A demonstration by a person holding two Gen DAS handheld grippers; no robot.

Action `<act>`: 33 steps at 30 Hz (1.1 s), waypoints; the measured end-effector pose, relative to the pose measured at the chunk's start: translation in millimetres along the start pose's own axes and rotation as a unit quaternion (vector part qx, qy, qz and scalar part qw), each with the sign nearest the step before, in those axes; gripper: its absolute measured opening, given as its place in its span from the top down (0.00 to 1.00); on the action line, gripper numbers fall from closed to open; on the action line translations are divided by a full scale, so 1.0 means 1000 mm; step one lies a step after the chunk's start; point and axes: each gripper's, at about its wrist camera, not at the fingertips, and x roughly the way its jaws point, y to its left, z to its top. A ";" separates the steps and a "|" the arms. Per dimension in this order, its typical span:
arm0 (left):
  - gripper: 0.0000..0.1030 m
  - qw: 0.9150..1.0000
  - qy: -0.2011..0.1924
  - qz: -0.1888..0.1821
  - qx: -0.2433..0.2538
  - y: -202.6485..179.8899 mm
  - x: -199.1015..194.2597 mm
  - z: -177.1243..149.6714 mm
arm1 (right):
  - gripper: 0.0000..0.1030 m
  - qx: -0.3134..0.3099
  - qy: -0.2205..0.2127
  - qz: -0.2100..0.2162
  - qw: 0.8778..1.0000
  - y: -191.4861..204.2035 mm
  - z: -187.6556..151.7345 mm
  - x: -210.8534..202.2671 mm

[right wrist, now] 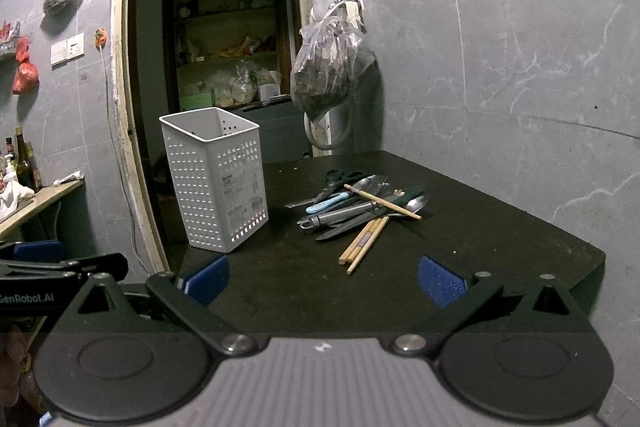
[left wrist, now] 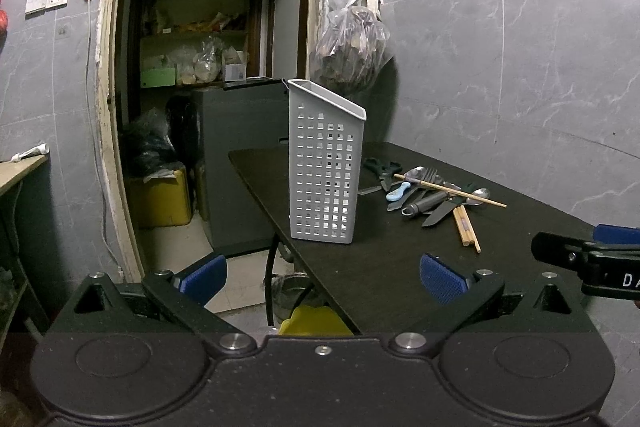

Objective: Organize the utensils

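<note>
A white perforated utensil holder stands upright and empty on the dark table near its left edge. A pile of utensils lies to its right: scissors, spoons, a fork, knives, a blue-handled piece and wooden chopsticks. My left gripper is open and empty, short of the holder at the table's front corner. My right gripper is open and empty over the table's front, short of the chopsticks. Each gripper shows at the edge of the other's view.
A tiled wall stands behind and right of the table, with a plastic bag hanging from a hook. A doorway to a storage room opens on the left. A yellow box sits on the floor. A wooden shelf holds bottles.
</note>
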 end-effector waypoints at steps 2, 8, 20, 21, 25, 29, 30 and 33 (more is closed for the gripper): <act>0.01 1.000 0.001 0.001 0.000 0.000 0.001 -0.001 | 0.00 0.001 0.002 -0.001 1.000 -0.001 -0.001 0.000; 0.01 1.000 0.002 0.001 0.000 0.000 0.001 -0.001 | 0.00 0.004 0.004 -0.003 1.000 -0.003 -0.001 0.000; 0.01 1.000 0.008 0.001 0.001 -0.001 0.005 -0.003 | 0.00 0.002 0.008 -0.003 1.000 -0.002 -0.002 0.002; 0.01 1.000 0.010 0.001 0.000 0.000 0.005 -0.004 | 0.00 0.002 0.009 -0.003 1.000 -0.002 -0.003 0.003; 0.01 1.000 0.020 0.000 0.001 0.000 0.013 -0.003 | 0.00 0.002 0.014 -0.002 1.000 -0.003 -0.003 0.007; 0.01 1.000 0.025 -0.003 0.002 0.000 0.018 -0.002 | 0.00 0.003 0.021 -0.001 1.000 -0.003 -0.004 0.013; 0.01 1.000 0.027 -0.003 0.002 0.000 0.019 -0.002 | 0.00 0.003 0.022 -0.002 1.000 -0.003 -0.004 0.014; 0.01 0.999 0.034 -0.002 0.002 0.000 0.023 -0.002 | 0.00 0.006 0.026 -0.002 1.000 -0.005 -0.004 0.018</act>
